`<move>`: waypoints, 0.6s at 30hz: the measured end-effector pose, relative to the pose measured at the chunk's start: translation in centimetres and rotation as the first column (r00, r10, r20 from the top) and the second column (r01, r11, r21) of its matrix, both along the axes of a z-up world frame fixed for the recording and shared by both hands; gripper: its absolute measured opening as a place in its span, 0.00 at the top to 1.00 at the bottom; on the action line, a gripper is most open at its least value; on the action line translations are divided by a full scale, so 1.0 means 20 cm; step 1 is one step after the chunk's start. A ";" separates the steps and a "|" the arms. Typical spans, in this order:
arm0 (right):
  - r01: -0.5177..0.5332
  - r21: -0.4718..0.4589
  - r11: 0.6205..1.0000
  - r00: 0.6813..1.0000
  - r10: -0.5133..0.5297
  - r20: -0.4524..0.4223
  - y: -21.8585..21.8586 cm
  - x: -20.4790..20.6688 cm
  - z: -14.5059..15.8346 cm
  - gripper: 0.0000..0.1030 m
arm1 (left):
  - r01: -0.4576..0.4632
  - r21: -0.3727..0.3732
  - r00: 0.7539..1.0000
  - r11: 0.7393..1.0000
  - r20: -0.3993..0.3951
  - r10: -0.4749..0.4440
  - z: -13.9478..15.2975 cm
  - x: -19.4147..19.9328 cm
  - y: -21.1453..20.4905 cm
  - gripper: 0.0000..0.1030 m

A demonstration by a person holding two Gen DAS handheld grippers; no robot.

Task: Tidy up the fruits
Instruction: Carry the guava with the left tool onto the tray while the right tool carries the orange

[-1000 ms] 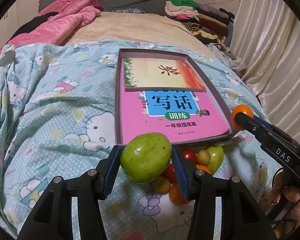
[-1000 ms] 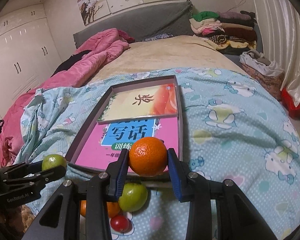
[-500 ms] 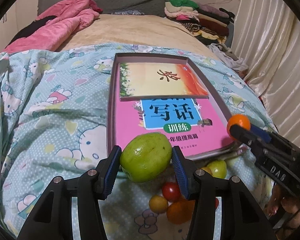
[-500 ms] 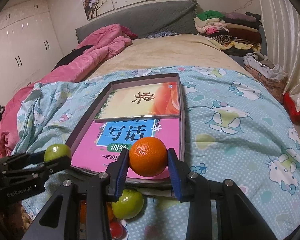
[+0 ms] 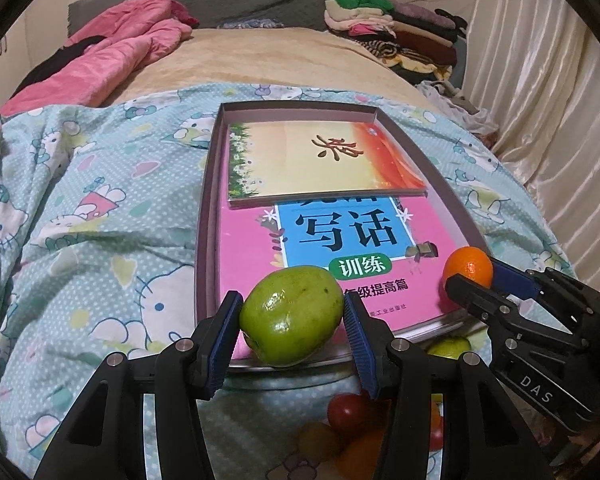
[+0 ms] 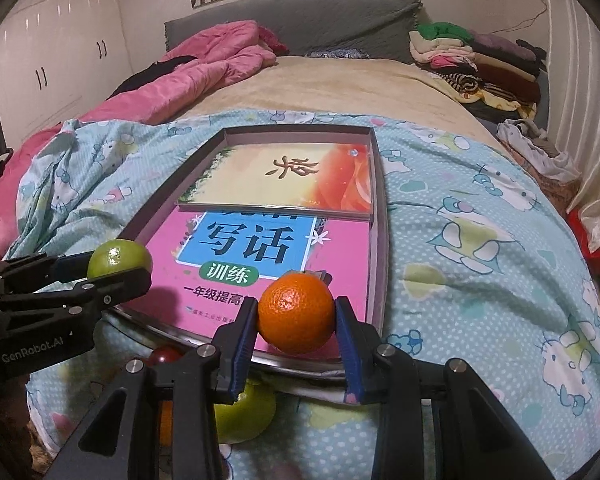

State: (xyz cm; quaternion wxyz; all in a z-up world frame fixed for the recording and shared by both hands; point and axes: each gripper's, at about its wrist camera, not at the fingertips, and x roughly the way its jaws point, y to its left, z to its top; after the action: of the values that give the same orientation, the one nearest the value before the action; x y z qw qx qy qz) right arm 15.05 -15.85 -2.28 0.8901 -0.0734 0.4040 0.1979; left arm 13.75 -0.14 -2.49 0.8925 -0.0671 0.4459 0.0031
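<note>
My left gripper [image 5: 292,320] is shut on a green fruit [image 5: 290,318] and holds it over the near edge of a shallow box [image 5: 204,216] with two books in it. My right gripper [image 6: 296,320] is shut on an orange [image 6: 296,312], also over the box's near edge [image 6: 376,216]. The orange shows in the left wrist view [image 5: 468,266], the green fruit in the right wrist view [image 6: 118,258]. Several loose fruits lie on the bedspread below the grippers: a red tomato [image 5: 348,414], a green fruit [image 6: 242,414] and others partly hidden.
A pink book [image 5: 340,256] and a yellow-orange book [image 5: 320,160] fill the box. The bed carries a Hello Kitty cover [image 5: 100,240], a pink quilt [image 5: 112,64] and folded clothes [image 5: 388,24]. Curtains [image 5: 548,100] hang on the right.
Both grippers have moved forward with their fruits, from above the loose fruit pile to over the box's near edge. The pile has slid down and out of the middle of both views.
</note>
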 end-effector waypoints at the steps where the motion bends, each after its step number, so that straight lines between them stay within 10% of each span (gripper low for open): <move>1: -0.001 -0.005 1.000 1.000 0.001 -0.003 0.00 0.00 -0.01 0.63 | 0.002 0.005 1.000 1.000 -0.003 -0.002 -0.01 0.00 0.00 0.48; 18: 0.004 -0.016 1.000 1.000 -0.004 -0.009 0.00 0.02 -0.04 0.62 | 0.003 0.010 0.999 1.000 -0.036 -0.003 -0.07 0.03 0.01 0.49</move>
State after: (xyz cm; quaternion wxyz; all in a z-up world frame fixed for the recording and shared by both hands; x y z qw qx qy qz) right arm 15.49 -15.76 -3.12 0.8879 -0.0787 0.4099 0.1934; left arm 14.29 0.04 -3.90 0.8847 -0.0619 0.4621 0.0053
